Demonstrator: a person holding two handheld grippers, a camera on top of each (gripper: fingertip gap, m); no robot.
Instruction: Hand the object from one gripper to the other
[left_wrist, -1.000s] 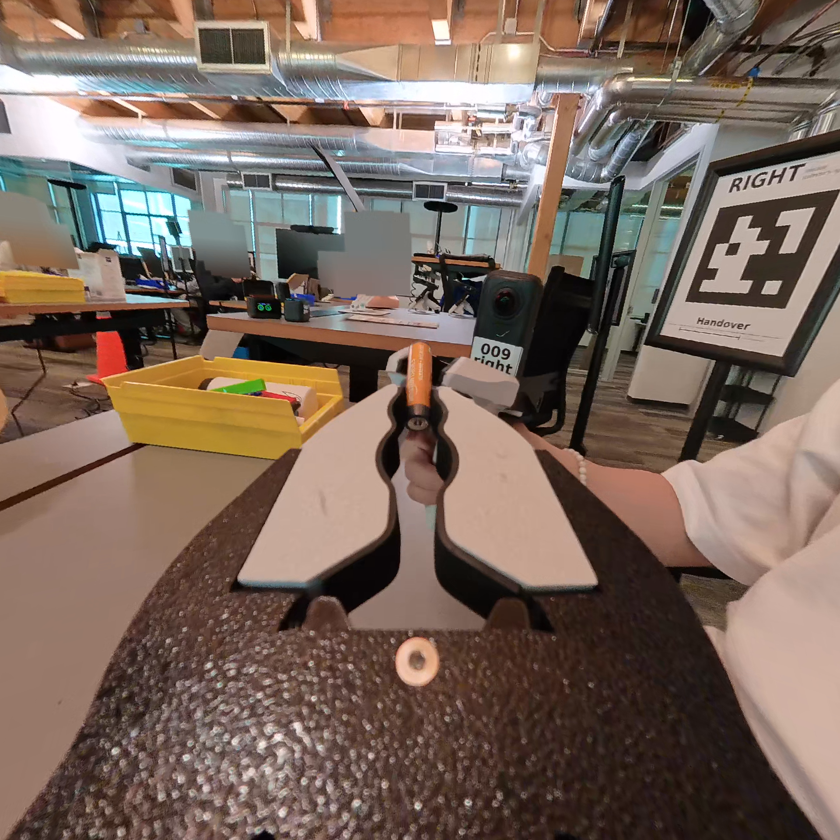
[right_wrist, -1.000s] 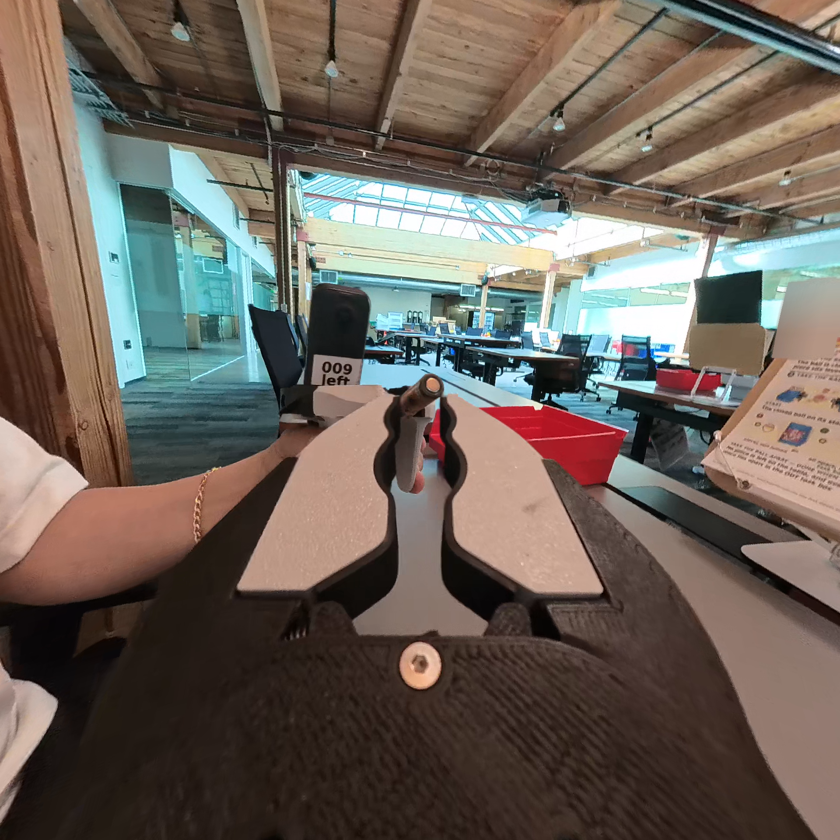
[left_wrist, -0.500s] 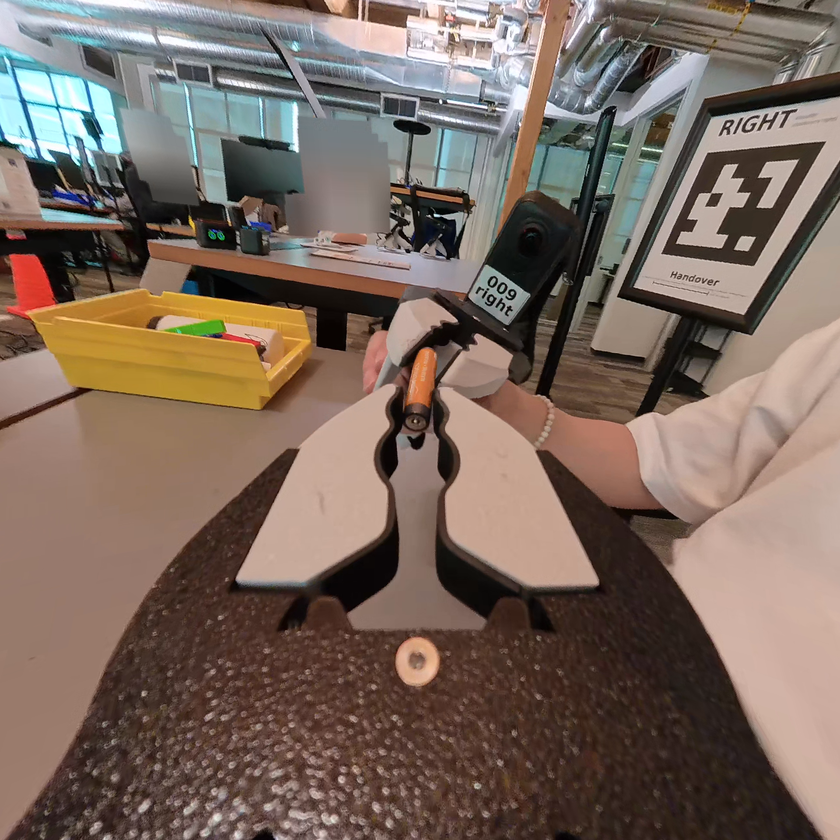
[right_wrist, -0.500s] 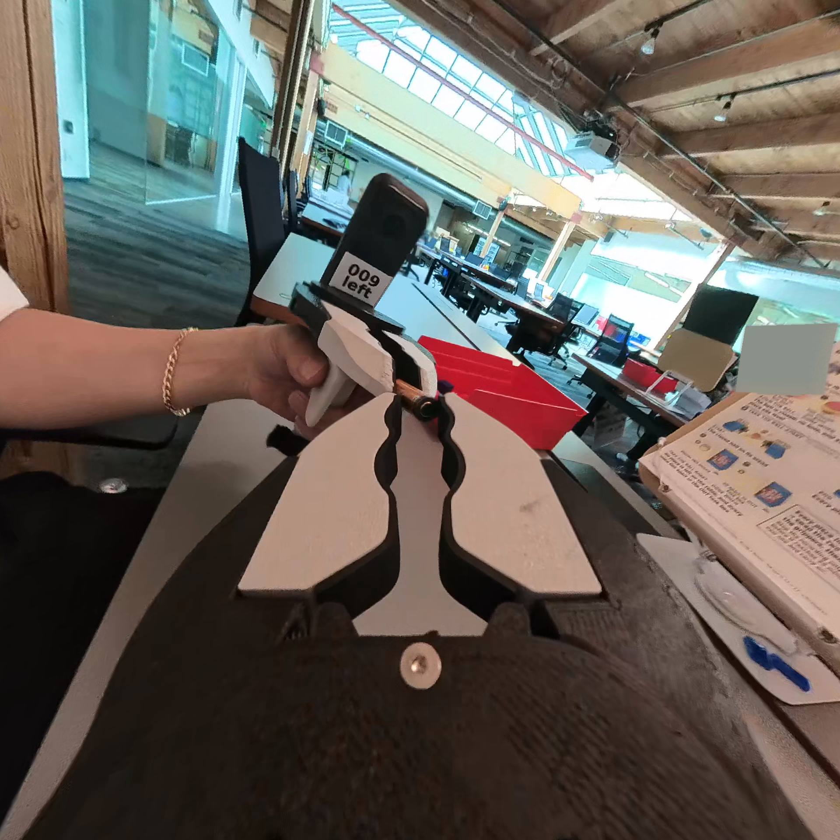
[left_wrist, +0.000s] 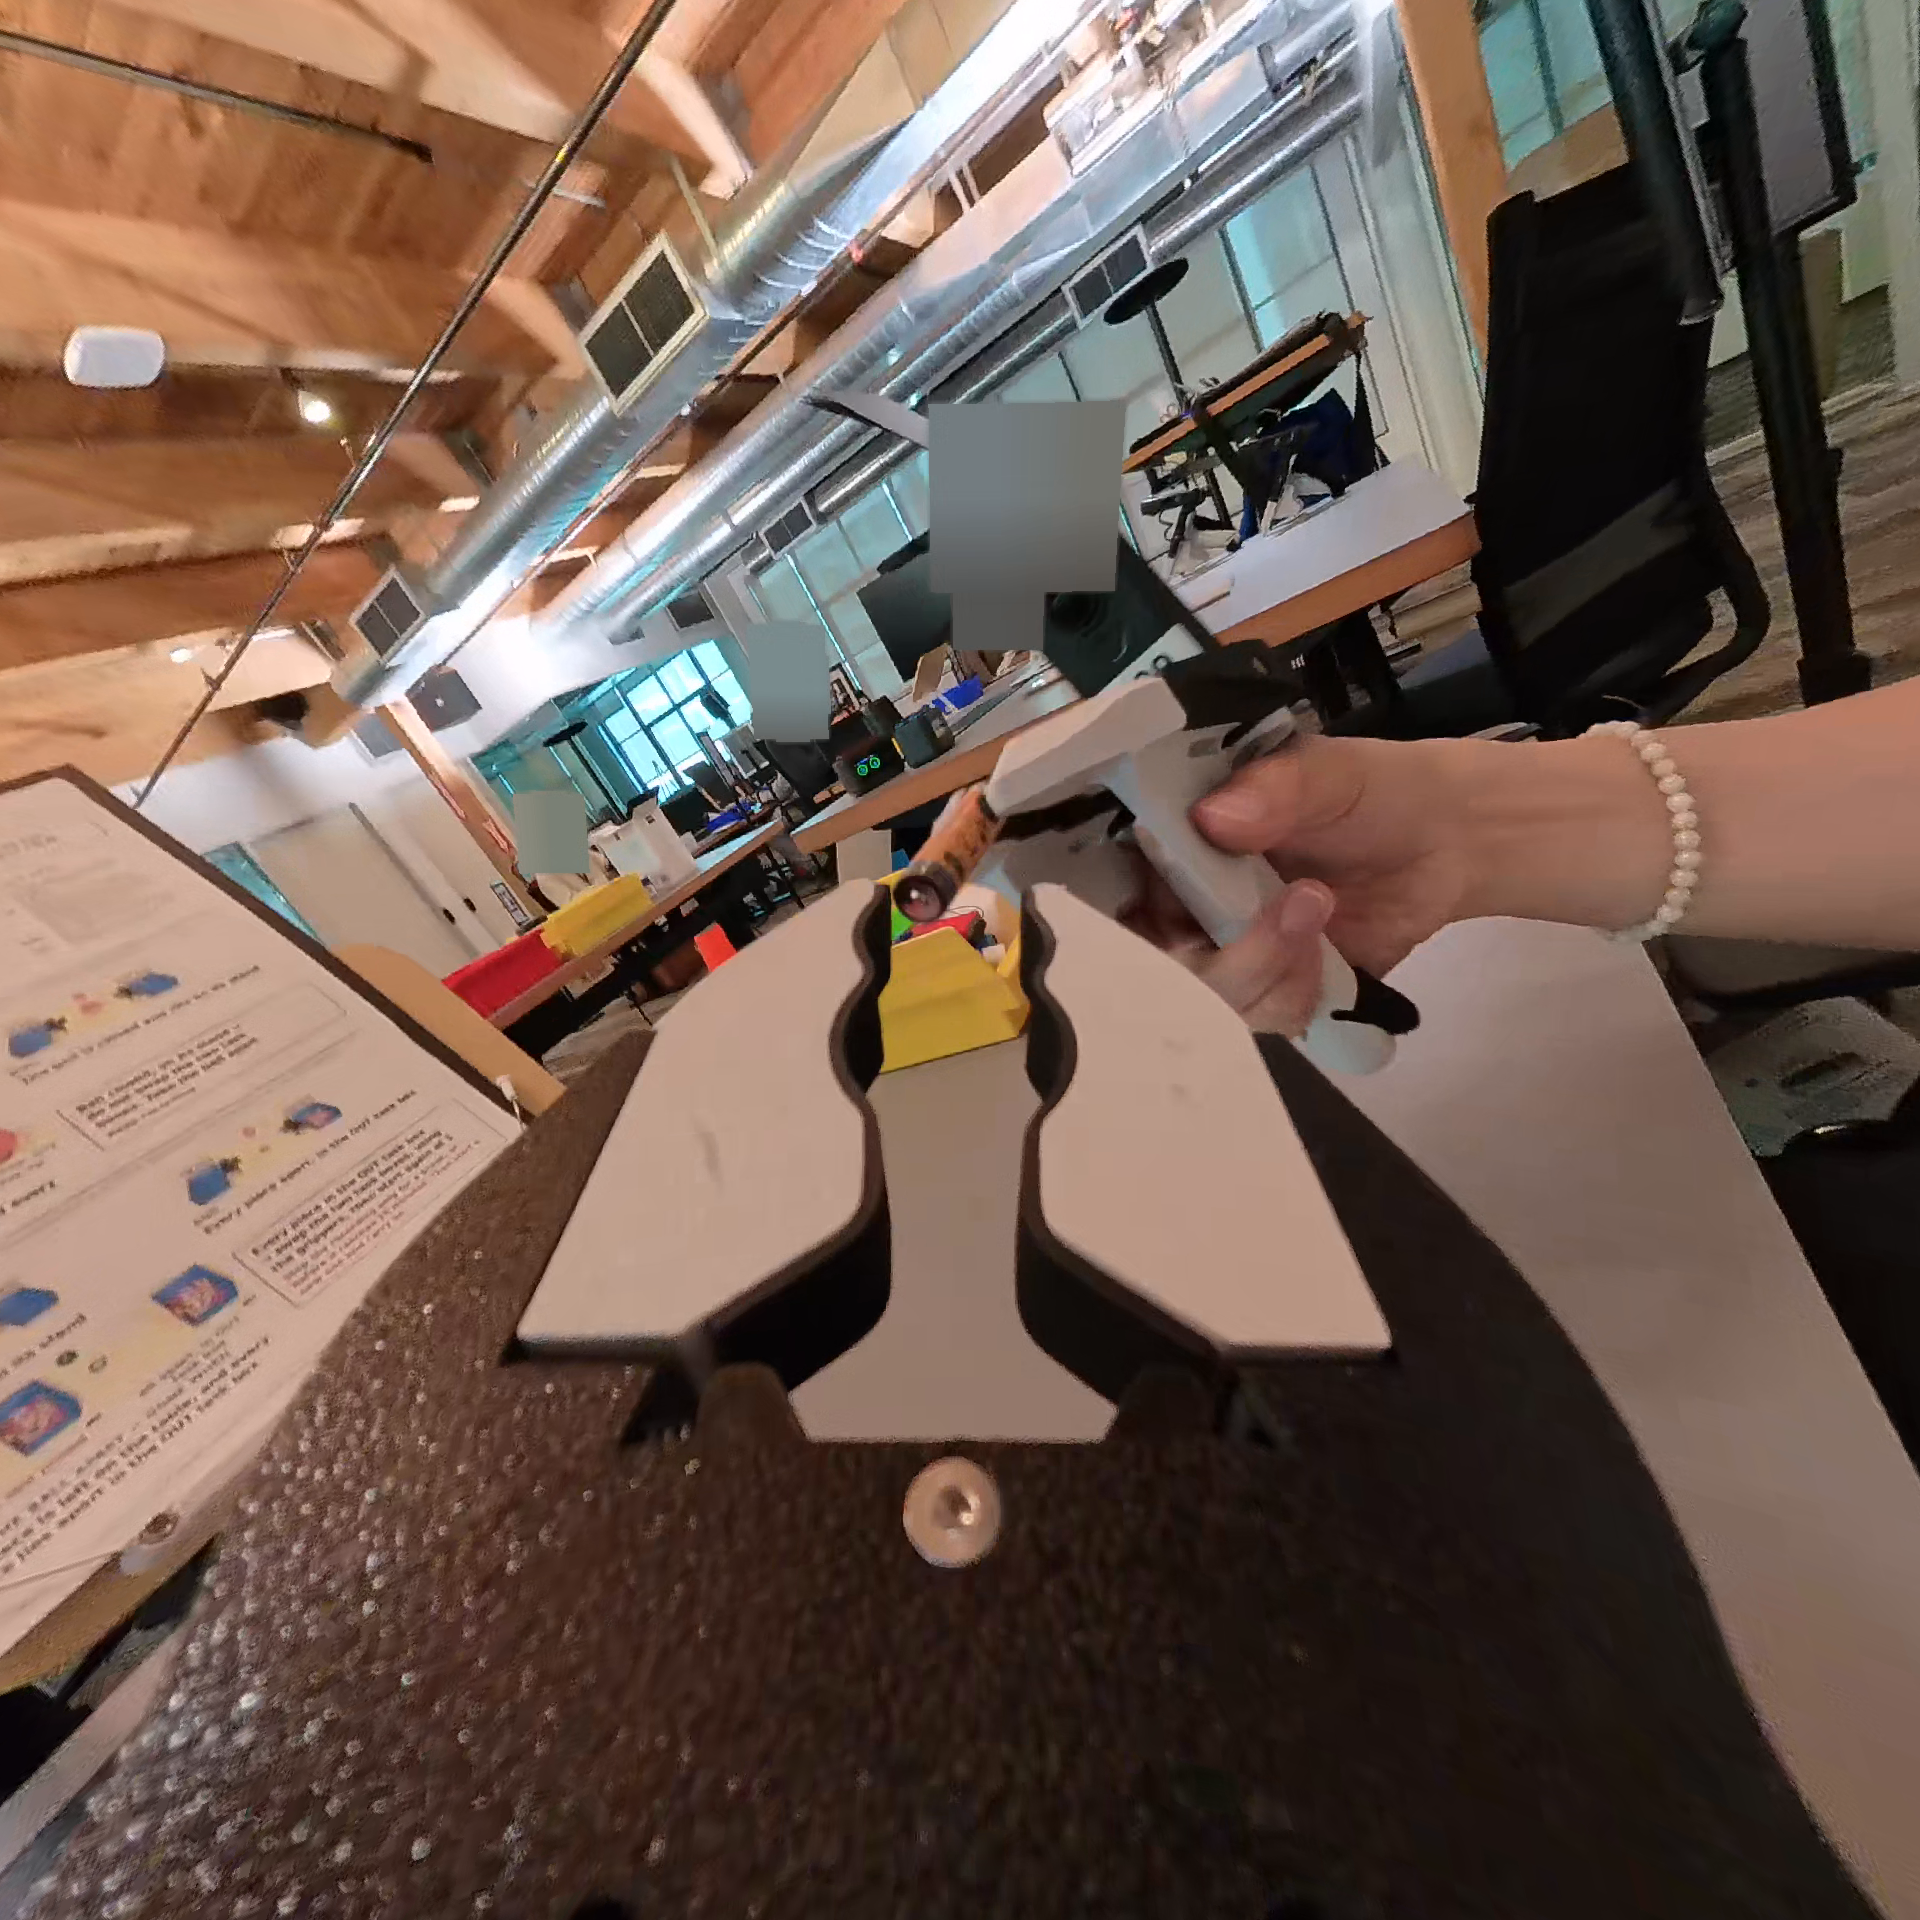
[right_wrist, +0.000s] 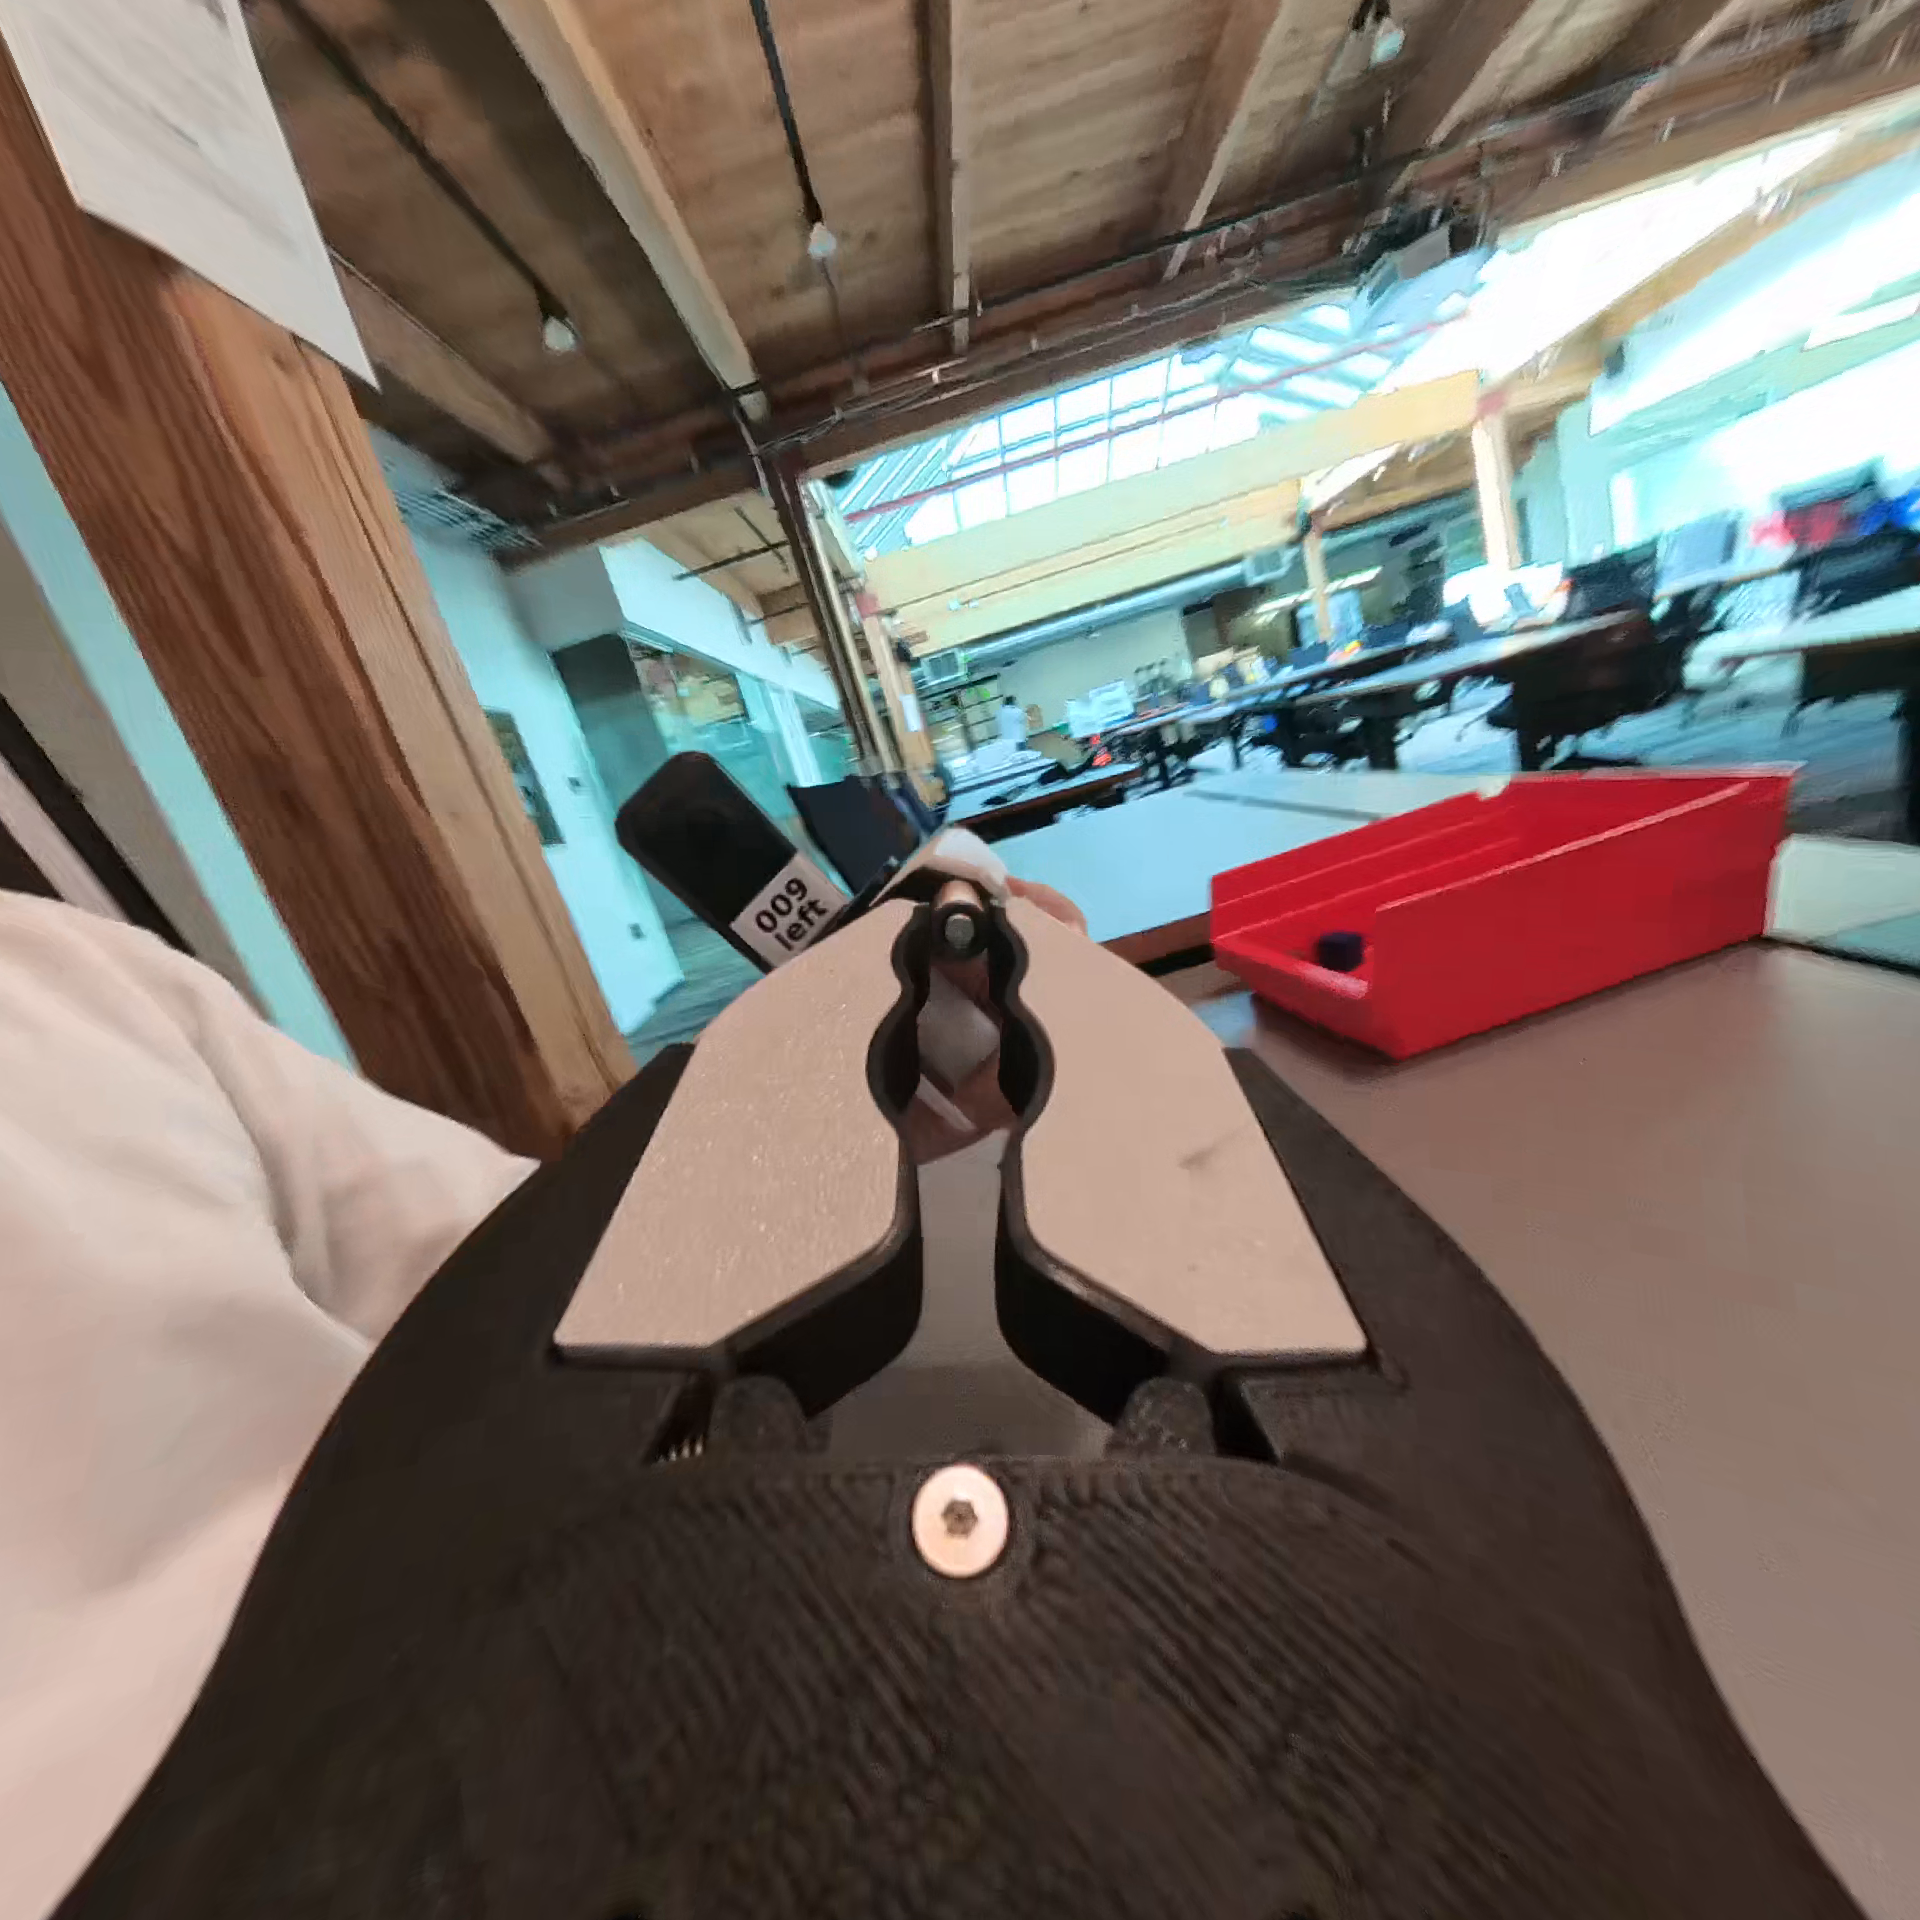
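Glossy red plastic bin (right_wrist: 1507, 904); matt tabletop (right_wrist: 1662, 1195).

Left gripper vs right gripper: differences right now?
Left gripper has jaws apart, holding nothing; right gripper is shut on the orange cylinder. Left gripper points at a yellow bin; right gripper has a red bin off to its side. Both have grey fingers on black bodies.

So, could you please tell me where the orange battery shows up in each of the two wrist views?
Left wrist view: the battery is just above centre, sticking out of the right gripper, beyond the open left gripper.
Right wrist view: it is seen end-on just above centre, clamped at the right gripper's tips.
Shared landmark: the grey tabletop.
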